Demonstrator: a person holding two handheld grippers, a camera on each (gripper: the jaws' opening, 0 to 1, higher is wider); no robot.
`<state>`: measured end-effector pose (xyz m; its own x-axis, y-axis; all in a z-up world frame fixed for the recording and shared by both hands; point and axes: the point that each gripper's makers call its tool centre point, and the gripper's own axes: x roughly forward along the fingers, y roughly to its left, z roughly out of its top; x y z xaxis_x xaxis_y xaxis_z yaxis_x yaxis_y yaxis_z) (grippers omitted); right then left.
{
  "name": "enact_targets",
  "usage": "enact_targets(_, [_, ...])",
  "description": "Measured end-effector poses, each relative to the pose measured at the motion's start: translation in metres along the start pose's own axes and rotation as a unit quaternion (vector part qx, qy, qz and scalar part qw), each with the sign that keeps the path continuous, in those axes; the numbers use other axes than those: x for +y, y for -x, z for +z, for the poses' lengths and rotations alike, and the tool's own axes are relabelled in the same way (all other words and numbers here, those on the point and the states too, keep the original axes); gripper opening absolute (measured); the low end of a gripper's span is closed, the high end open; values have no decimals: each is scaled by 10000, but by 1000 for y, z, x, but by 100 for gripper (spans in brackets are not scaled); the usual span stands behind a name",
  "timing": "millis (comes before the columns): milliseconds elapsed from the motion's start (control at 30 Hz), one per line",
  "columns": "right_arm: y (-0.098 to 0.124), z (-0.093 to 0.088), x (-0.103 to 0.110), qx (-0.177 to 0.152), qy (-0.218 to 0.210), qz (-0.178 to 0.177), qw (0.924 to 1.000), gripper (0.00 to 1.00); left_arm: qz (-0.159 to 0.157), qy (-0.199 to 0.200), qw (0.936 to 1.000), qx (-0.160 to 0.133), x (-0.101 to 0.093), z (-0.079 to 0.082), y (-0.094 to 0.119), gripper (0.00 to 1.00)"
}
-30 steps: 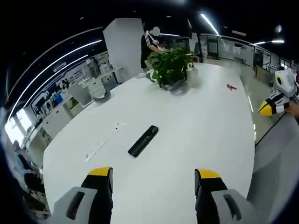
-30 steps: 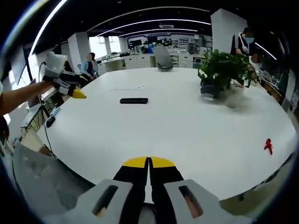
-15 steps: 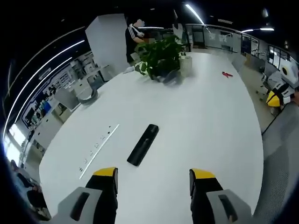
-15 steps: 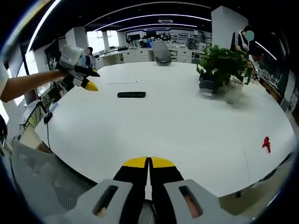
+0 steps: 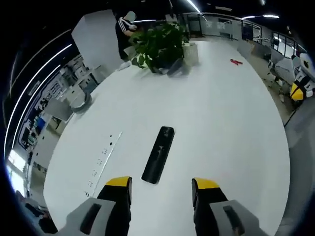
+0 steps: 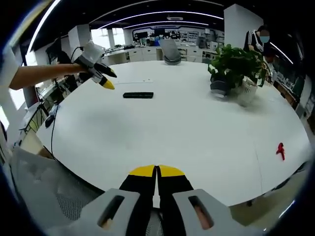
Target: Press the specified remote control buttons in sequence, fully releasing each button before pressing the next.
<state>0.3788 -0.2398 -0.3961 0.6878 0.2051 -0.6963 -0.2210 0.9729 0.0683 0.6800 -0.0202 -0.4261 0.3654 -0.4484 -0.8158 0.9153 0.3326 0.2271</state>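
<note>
**One remote, two tools over the tabletop**

Lying flat on the white tabletop (image 5: 221, 128) is one black remote control (image 5: 158, 154), just ahead of the left tool (image 5: 161, 184), whose yellow-tipped jaws stand apart, released, holding nothing. In the right gripper view the same remote (image 6: 138, 95) sits far across the tabletop, beside the left tool (image 6: 106, 78). The right tool (image 6: 157, 171) is clenched, jaws pressed together and empty. One potted plant (image 6: 235, 69) and one small red object (image 6: 281, 150) also rest there.
</note>
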Motion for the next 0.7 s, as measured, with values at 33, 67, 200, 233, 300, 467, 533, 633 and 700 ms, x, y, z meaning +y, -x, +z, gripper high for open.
enact_targets(33, [0,-1,0,20,-2,-3,10000,0,-48,9,10000,49,1,-1,-5,49])
enact_targets(67, [-1,-2,0,50,6,-4,10000,0,-103,44,9999,120,1,-2,-10,49])
enact_targets(200, [-2,-4,-1,123,30,-23,9999,0,-185,70,9995,246,8,-5,-32,47])
enact_targets(233, [-2,-4,-1,134,30,-24,9999,0,-241,103,9993,270,10,-6,-38,47])
enact_targets(300, [-2,-5,-2,145,37,-48,9999,0,-288,122,9991,291,14,-5,-47,46])
enact_targets(467, [-3,-5,-3,174,40,-88,9998,0,-461,194,9980,378,17,-6,-66,45])
enact_targets(533, [-3,-6,-3,196,63,-88,9997,0,-578,329,9970,399,15,-8,-73,44])
enact_targets(633, [-4,-8,-3,252,115,-98,9996,0,-621,292,9963,517,15,-12,-83,42])
enact_targets(700, [-5,-8,-3,275,122,-105,9995,0,-641,277,9959,580,16,-16,-88,42])
